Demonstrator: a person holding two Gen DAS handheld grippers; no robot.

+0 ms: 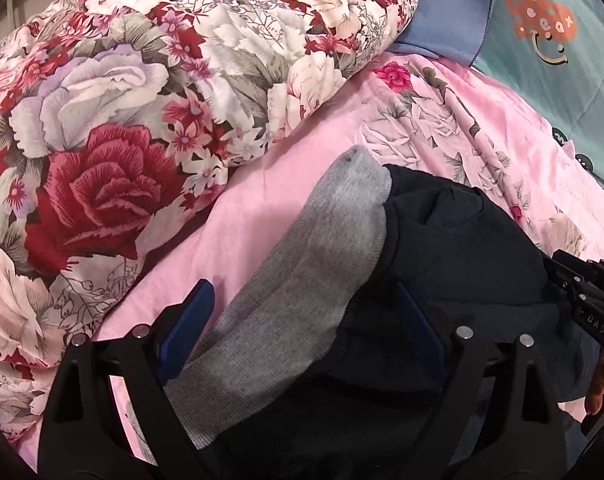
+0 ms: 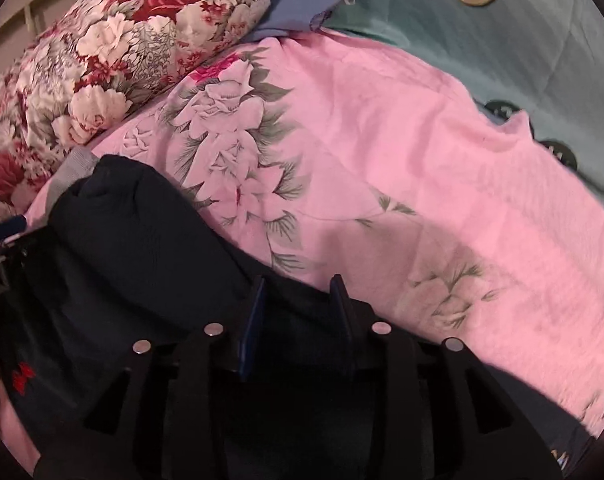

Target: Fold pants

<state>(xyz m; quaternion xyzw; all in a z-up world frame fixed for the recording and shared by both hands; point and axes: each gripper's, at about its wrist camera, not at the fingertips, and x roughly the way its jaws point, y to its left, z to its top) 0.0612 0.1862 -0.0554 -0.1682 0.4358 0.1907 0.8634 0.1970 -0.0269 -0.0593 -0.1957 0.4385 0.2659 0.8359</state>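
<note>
Left wrist view: left tongs [image 1: 302,320] wide apart astride dark pants [image 1: 453,248]; right tongs [image 2: 298,312] part-open over them.

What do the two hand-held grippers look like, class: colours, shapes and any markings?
Both are alike. The left gripper and the right gripper each have a matte black frame of angled link arms with cut-out slots, round silver pins at the joints, and two flat dark blue fingers. White lettering marks the right gripper's body.

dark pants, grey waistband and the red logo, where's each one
dark pants [image 1: 461,240], left wrist view, bunched upper fold
grey waistband [image 1: 302,280], left wrist view, middle of ribbed band
red logo [image 2: 23,379], right wrist view, centre of the mark
</note>
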